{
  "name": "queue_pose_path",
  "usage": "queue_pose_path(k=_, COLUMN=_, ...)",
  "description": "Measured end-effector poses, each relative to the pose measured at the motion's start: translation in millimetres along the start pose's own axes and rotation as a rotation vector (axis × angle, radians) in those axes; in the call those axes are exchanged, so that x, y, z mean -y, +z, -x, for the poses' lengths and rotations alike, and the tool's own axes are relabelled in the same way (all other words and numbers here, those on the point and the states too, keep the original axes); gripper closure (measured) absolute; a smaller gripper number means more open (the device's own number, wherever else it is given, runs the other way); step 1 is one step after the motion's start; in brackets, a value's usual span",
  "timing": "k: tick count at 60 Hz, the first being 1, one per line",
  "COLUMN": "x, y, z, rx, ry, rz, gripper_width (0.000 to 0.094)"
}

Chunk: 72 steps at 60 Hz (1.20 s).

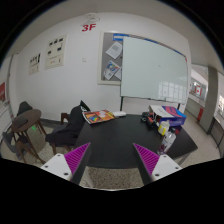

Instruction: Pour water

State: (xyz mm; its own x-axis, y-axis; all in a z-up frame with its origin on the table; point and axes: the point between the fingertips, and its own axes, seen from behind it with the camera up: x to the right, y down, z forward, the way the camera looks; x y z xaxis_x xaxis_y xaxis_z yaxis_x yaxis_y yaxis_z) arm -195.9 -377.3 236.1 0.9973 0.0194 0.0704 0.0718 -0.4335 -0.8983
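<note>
The gripper is hovering above one dark table, its two fingers spread apart and pinching nothing. One clear bottle is standing beyond the right finger near the table's right edge. Bare tabletop is lying ahead; one whiteboard is standing behind.
</note>
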Motion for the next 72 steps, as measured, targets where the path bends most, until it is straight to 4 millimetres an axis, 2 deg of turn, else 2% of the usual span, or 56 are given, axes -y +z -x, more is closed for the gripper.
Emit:
queue_pose_path(k=7, x=0, y=2, z=-7, rx=-0.007, ry=0.001, rz=0.003, gripper_width=0.0086)
queue_pose_path(k=12, x=-8, y=6, z=-16, rx=-0.003, ry=0.008, rz=0.01, gripper_width=0.0086)
queue_pose_path(k=21, x=-44, y=16, z=-48, rx=0.014, ry=0.016, rz=0.044, gripper_width=0.0093)
queue_pose_path(k=28, x=-92, y=30, z=-98, rx=0.007, ry=0.011, rz=0.069, gripper_width=0.0093)
queue_pose_path(k=34, x=-132, y=46, z=-154, rx=-0.022, ry=0.01, rz=0.094, gripper_width=0.0094)
queue_pose_path(k=39, x=-149, y=67, z=-206, rx=-0.056, ry=0.018, rz=0.09, gripper_width=0.0094)
queue_pose_path(k=43, x=-149, y=90, z=-240, rx=-0.065, ry=0.039, rz=0.068, gripper_width=0.0094)
queue_pose_path(k=53, x=-123, y=164, z=-300, rx=-0.071, ry=0.017, rz=-0.027, gripper_width=0.0091)
queue_pose_path(k=60, x=-105, y=214, z=-313, rx=-0.037, ry=0.046, rz=-0.058, gripper_width=0.0093)
queue_pose_path(k=67, x=-96, y=247, z=-319, rx=-0.02, ry=0.029, rz=-0.092, gripper_width=0.0123)
queue_pose_path(k=69, x=-97, y=254, z=-320, rx=-0.006, ry=0.021, rz=-0.096, gripper_width=0.0158)
queue_pose_path(k=72, x=-98, y=264, z=-321, rx=-0.003, ry=0.01, rz=-0.101, gripper_width=0.031)
